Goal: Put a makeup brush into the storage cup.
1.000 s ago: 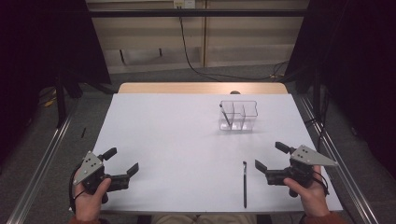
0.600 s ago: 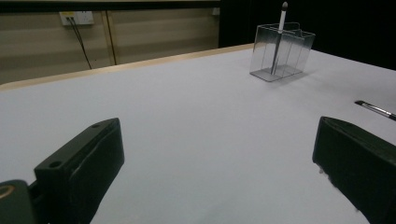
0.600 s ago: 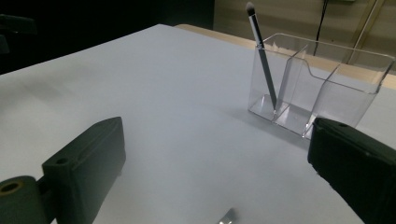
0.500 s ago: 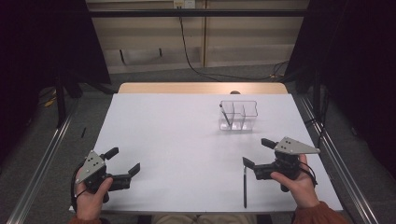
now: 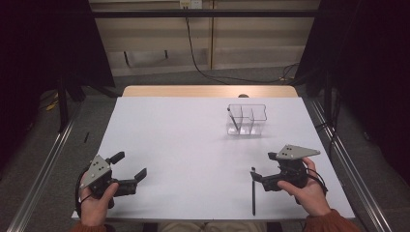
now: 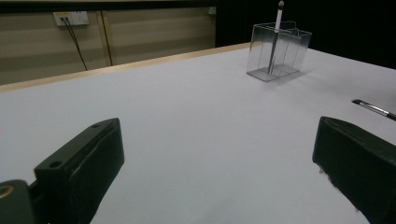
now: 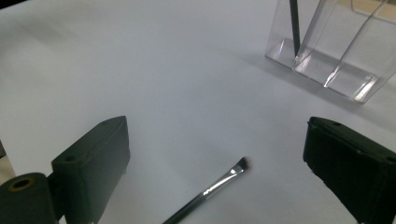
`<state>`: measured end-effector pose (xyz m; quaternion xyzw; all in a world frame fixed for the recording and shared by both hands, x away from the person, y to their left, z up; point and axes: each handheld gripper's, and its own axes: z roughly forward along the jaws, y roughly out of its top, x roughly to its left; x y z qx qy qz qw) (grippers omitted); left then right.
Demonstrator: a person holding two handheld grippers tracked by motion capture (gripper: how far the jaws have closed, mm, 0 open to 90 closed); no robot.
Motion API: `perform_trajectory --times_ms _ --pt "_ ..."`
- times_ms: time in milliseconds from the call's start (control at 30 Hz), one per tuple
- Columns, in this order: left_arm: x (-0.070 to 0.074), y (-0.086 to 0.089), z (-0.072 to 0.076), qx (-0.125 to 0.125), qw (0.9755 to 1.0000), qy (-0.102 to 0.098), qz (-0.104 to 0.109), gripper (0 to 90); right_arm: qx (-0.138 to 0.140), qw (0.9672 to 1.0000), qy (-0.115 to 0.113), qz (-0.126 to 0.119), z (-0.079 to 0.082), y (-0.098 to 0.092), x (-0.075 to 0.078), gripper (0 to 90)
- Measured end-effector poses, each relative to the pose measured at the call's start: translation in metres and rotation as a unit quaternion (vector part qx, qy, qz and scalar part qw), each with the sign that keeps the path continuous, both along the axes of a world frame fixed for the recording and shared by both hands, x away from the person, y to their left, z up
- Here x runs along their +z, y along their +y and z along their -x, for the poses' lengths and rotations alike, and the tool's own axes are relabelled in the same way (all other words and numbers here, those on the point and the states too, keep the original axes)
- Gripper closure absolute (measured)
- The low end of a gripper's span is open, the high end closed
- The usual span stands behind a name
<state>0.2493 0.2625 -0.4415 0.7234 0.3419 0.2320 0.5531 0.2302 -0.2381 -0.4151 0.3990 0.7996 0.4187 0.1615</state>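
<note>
A thin black makeup brush lies on the white table near the front edge; its silver ferrule and bristle tip show up close. My right gripper hovers over the brush's far end, open; its jaws have just been closing a little, with the bristle end lying between them, untouched. A clear divided organizer stands at the back right with another brush upright in it. My left gripper rests open at the front left, nothing between its fingers.
The organizer with its upright brush stands far ahead in the left gripper view, and the lying brush is off to the right. Metal rails run along both table sides. Cables hang at the back wall.
My right gripper has moved left across the table and now sits over the far end of the lying brush. The left gripper has stayed where it was.
</note>
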Motion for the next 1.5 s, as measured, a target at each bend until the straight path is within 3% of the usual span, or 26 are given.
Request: perform_trajectory --times_ms 167,300,467,600,700,867,1267,1400,1500 --pt "0.0 0.001 0.001 0.002 1.0 0.0 0.001 2.2 0.007 0.999 0.034 0.028 -0.006 0.003 0.0 8.3" --pt "0.0 0.001 0.001 0.002 1.0 0.001 0.001 2.2 0.003 0.9962 0.069 0.052 -0.015 0.006 -0.006 9.7" --pt "0.0 0.001 0.001 0.001 1.0 0.0 0.0 2.2 -0.006 0.9858 0.135 0.1 -0.026 0.01 -0.011 11.7" --pt "0.0 0.001 0.001 0.001 1.0 0.001 0.0 2.2 0.006 0.9794 0.152 0.133 -0.029 0.016 -0.012 9.1" --pt "0.0 0.001 0.001 0.0 1.0 0.001 -0.003 2.2 0.007 0.9727 0.17 0.158 -0.031 0.022 -0.014 8.6" --pt "0.0 0.002 0.002 0.001 1.0 0.001 -0.001 2.2 -0.001 0.9671 0.202 0.154 -0.036 0.026 -0.015 13.1" --pt "0.0 0.002 0.002 0.0 1.0 0.001 -0.002 2.2 -0.018 0.9626 0.225 0.15 -0.043 0.026 -0.022 21.5" --pt "0.0 0.002 0.002 0.001 1.0 0.001 -0.002 2.2 -0.021 0.9575 0.248 0.146 -0.044 0.029 -0.025 23.9" --pt "0.0 0.002 0.002 -0.001 1.0 0.001 -0.002 2.2 -0.024 0.9562 0.249 0.152 -0.046 0.03 -0.026 28.2"
